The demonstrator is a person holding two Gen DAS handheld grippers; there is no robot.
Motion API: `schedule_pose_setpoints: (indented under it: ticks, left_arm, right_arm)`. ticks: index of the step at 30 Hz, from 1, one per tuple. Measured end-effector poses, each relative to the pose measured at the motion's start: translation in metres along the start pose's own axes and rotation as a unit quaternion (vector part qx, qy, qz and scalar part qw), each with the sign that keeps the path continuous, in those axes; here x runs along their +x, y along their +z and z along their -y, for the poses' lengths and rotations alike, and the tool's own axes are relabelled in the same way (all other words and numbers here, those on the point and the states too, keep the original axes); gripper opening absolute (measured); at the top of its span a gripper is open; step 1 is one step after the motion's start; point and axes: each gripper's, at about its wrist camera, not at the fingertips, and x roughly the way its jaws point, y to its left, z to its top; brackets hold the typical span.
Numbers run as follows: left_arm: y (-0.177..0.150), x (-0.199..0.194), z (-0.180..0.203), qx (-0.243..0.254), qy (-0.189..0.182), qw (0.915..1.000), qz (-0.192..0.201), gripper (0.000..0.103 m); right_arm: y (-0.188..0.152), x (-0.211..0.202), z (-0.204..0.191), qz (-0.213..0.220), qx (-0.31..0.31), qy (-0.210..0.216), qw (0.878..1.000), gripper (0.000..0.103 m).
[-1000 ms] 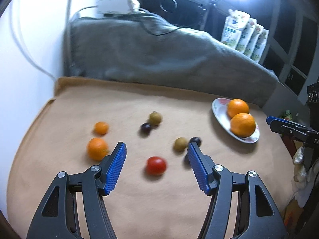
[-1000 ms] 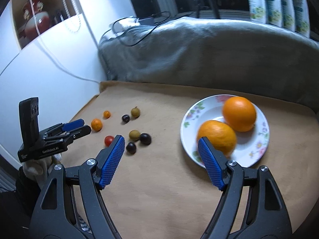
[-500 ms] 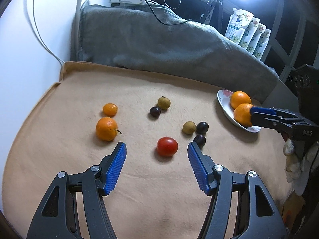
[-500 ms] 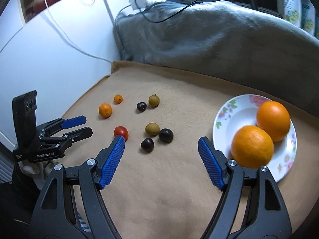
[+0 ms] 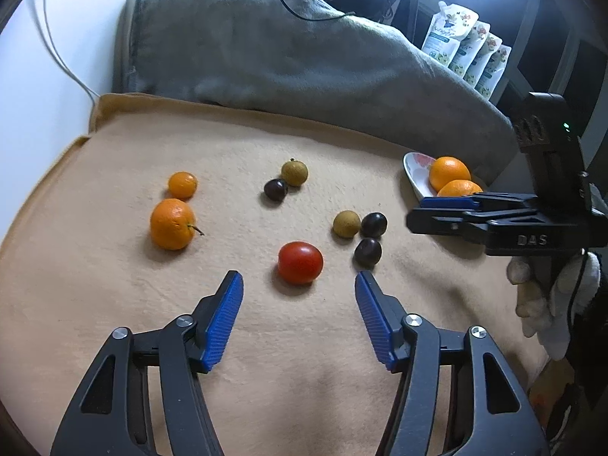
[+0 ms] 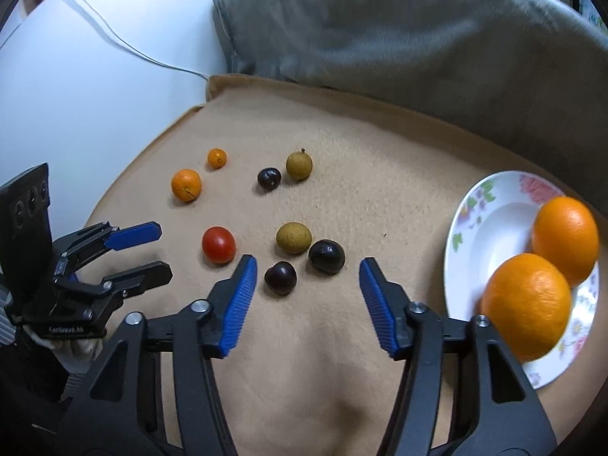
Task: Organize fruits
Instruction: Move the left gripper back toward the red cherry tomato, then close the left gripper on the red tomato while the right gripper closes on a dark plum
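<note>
We count two oranges on the plate at the right edge of the tan cloth; we take these as sorted.

Loose on the cloth:
- tomato
- two mandarins, side by side at far left
- two longans
- three dark plums

One longan and two plums sit clustered near the middle; the other longan and plum touch farther back. Eight pieces are unsorted, so we judge the task roughly a fifth done.

Left gripper: jaws apart, empty, tomato just ahead between the fingertips. Right gripper: jaws apart, empty, with the nearest plum and its neighbour just beyond its fingertips.

We expect a pick from either side next, tomato or plum. How the fruits are to be grouped we cannot tell.
</note>
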Motion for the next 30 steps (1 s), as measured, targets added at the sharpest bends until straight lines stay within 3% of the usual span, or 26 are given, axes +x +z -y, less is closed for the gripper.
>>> schedule_pose_setpoints:
  ticks: [13,25,30]
  left_arm:
    - [0.007,0.025,0.007,0.013,-0.003,0.9997,-0.020,0.054]
    - [0.010,0.044,0.011,0.039,0.025,0.9982,-0.037,0.051]
    - [0.007,0.052,0.015,0.053,0.036,0.9968,-0.049,0.045]
  right_arm:
    - [0.004,0.027,0.012,-0.014,0.042,0.017,0.999,0.047]
    - [0.006,0.035,0.018,-0.022,0.051,0.023,0.998,0.042]
    - [0.007,0.039,0.023,-0.027,0.054,0.013,0.998,0.041]
